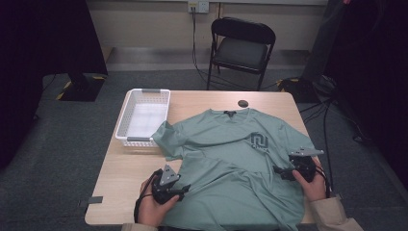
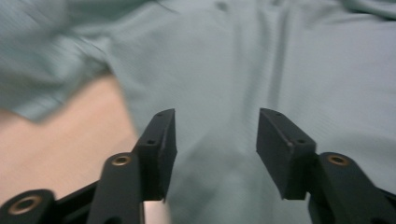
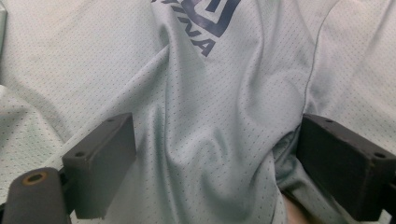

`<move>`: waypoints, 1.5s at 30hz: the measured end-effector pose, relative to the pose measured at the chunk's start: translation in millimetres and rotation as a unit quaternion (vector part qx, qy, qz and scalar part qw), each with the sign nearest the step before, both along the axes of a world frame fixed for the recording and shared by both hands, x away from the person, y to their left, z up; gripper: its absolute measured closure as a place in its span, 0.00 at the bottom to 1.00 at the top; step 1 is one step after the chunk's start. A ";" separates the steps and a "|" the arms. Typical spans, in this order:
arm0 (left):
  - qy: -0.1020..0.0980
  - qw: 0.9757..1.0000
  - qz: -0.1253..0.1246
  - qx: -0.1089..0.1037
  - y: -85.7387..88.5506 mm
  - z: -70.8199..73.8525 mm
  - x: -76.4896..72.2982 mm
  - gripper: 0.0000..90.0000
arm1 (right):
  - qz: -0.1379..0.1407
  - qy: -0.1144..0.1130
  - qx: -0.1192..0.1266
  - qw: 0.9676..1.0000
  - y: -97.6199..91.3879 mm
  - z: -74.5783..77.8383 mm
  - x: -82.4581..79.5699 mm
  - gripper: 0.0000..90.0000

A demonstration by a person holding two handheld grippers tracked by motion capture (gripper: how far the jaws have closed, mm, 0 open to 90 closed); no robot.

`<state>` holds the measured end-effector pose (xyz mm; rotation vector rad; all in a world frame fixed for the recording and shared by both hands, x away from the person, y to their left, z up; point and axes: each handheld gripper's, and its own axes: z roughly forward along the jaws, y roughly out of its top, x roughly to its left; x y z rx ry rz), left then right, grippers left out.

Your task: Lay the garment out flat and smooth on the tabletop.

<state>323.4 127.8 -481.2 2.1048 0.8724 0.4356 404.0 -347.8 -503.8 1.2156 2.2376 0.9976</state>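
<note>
Wooden table bore a green T-shirt spread flat, white basket beside its sleeve. Left gripper at the hem, jaws apart, empty. Right gripper: jaws wide, straddling a fabric fold.

Green T-shirt, navy logo; white basket.

Recording room or lab, sparsely fitted: grey carpet floor; black folding chair at 12 o'clock; wall socket with trailing cable; dark curtains at 9 and 3 o'clock; one light wooden table; hazard-striped stand base at 10 o'clock.
</note>
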 end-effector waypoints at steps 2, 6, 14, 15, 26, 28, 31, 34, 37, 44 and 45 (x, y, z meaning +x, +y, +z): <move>0.001 1.000 0.006 0.004 -4.0 -2.3 13.2 0.52 | 0.000 0.000 0.000 1.000 0.0 0.0 0.0 0.13; 0.008 1.000 0.012 0.023 -12.6 -11.7 32.4 0.56 | 0.000 0.000 0.000 1.000 0.0 0.0 0.0 0.13; 0.041 0.999 0.005 0.024 -16.9 -11.1 31.8 0.81 | 0.000 0.000 0.000 1.000 0.0 0.0 0.0 0.13; 0.049 0.999 0.005 0.020 -16.5 -10.6 30.5 0.86 | 0.000 0.000 0.000 1.000 0.0 0.0 0.0 0.13; 0.092 0.996 -0.012 -0.011 4.5 -11.0 -1.8 0.98 | 0.000 0.000 0.000 1.000 0.0 0.0 0.0 0.13; 0.096 0.995 -0.012 -0.016 9.8 -11.5 -8.6 0.98 | 0.000 0.000 0.000 1.000 0.0 0.0 0.0 0.13; 0.098 0.995 -0.013 -0.016 14.5 -11.5 -18.1 0.98 | 0.000 0.000 0.000 1.000 0.0 0.0 0.0 0.13; 0.099 0.995 -0.014 -0.014 16.0 -11.1 -26.2 0.96 | 0.000 0.000 0.000 1.000 0.0 0.0 0.0 0.13; 0.090 0.996 -0.008 -0.011 14.9 -9.8 -29.0 0.84 | 0.000 0.000 0.000 1.000 0.0 0.0 0.0 0.13; 0.041 0.999 0.034 -0.007 8.0 -9.0 7.9 0.50 | 0.000 0.000 0.000 1.000 0.1 0.0 0.1 0.12; 0.040 0.998 0.038 -0.007 6.5 -9.8 13.6 0.53 | 0.000 0.000 0.000 1.000 0.1 0.0 0.2 0.12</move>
